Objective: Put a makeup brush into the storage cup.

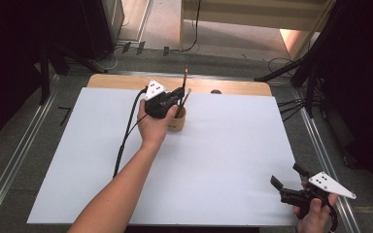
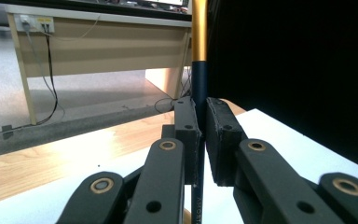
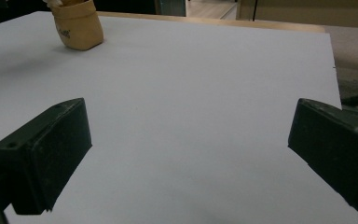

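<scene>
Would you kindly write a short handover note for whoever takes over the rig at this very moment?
Left gripper: shut on the upright handle of a paintbrush, directly above the tan holder cup at the far side of the white board.
Right gripper: open, holding nothing, at the board's near right corner.
A second brush leans in the cup.
Done: the paintbrush is gripped.
Left: whether it is going in or coming out cannot be told from the frames; its lower end is hidden.

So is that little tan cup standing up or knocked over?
Upright. The cup sits on its base on the white sheet, mouth upward, with brushes sticking out of the top.
</scene>
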`<act>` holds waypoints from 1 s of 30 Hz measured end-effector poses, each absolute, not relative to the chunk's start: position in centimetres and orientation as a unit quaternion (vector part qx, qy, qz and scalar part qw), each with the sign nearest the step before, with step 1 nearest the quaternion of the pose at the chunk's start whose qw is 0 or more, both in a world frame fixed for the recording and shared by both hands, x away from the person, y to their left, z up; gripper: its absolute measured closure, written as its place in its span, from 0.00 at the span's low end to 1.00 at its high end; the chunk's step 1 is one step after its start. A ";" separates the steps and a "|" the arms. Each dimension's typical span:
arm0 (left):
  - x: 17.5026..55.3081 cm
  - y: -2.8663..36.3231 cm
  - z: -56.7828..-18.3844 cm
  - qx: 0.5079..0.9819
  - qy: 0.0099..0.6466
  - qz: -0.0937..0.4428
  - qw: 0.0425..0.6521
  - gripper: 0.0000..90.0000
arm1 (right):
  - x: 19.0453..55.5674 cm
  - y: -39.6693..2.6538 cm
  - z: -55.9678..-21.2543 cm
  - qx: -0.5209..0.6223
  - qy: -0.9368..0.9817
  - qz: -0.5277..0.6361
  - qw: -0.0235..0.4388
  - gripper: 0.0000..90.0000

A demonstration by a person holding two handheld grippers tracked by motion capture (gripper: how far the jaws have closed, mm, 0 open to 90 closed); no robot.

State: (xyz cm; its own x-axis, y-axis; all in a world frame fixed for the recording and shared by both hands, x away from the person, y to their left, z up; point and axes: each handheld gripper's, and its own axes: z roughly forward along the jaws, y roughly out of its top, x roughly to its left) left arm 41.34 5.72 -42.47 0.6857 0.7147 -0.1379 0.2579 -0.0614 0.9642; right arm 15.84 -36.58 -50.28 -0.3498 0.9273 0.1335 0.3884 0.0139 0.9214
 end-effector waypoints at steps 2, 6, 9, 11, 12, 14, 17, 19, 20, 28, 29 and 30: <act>41.3 5.6 -42.6 0.705 0.345 0.195 0.589 0.94 | 15.8 -36.5 -50.3 0.500 0.657 0.494 0.272 0.00; 41.3 5.6 -42.6 0.706 0.343 0.197 0.587 0.94 | 15.9 -36.5 -50.3 0.500 0.658 0.493 0.273 0.00; 41.3 5.6 -42.8 0.710 0.343 0.200 0.582 0.94 | 15.9 -36.5 -50.3 0.500 0.659 0.492 0.271 0.00; 41.2 5.7 -43.1 0.707 0.350 0.198 0.582 0.94 | 16.0 -36.5 -50.3 0.500 0.659 0.492 0.271 0.00; 41.2 5.7 -43.3 0.707 0.352 0.199 0.581 0.94 | 16.0 -36.5 -50.3 0.499 0.659 0.492 0.272 0.00; 41.1 5.8 -43.7 0.706 0.357 0.199 0.579 0.94 | 16.0 -36.5 -50.3 0.499 0.659 0.492 0.272 0.00; 41.0 5.8 -44.1 0.709 0.360 0.200 0.572 0.94 | 16.0 -36.5 -50.3 0.499 0.659 0.492 0.272 0.00; 40.9 5.8 -44.4 0.709 0.360 0.201 0.573 0.94 | 16.0 -36.5 -50.3 0.500 0.660 0.492 0.271 0.00; 40.9 5.8 -44.5 0.708 0.361 0.199 0.574 0.94 | 16.0 -36.5 -50.3 0.499 0.660 0.492 0.272 0.00; 40.5 5.6 -44.9 0.718 0.354 0.208 0.562 0.94 | 16.0 -36.4 -50.3 0.496 0.661 0.491 0.274 0.00; 40.5 5.6 -45.0 0.720 0.353 0.208 0.560 0.94 | 16.0 -36.4 -50.3 0.498 0.660 0.491 0.273 0.00; 40.5 5.5 -45.1 0.722 0.354 0.209 0.556 0.94 | 16.0 -36.5 -50.3 0.497 0.661 0.491 0.273 0.00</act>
